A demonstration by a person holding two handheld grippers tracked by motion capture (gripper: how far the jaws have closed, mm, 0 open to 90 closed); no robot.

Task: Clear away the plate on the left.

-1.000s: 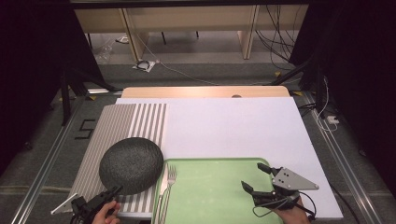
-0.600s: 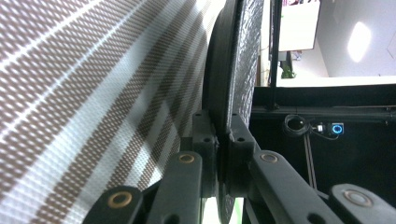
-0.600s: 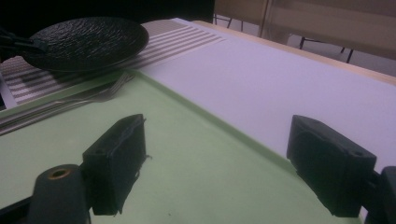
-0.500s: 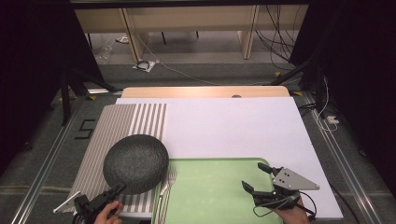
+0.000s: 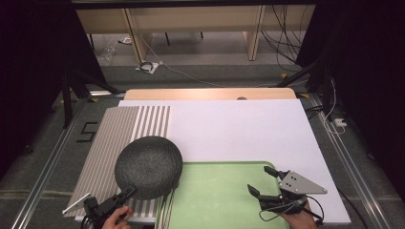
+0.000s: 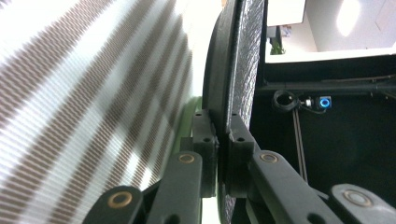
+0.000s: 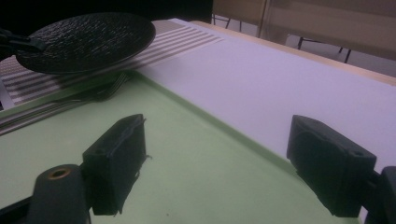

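White desk [image 5: 239, 129], and we're gripping the black plate [image 5: 149, 166] with our left tool [image 5: 125, 194], carrying it toward the green tray [image 5: 224, 200]; right tool [image 5: 265, 180] hanging open, plate not yet set down.

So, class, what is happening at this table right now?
A person works with a claw in each hand. The left claw is shut on the near rim of a black textured plate, holding it lifted above the striped placemat and the left edge of the green tray. A fork lies on the tray below the plate. The right claw hovers open over the tray, holding nothing.
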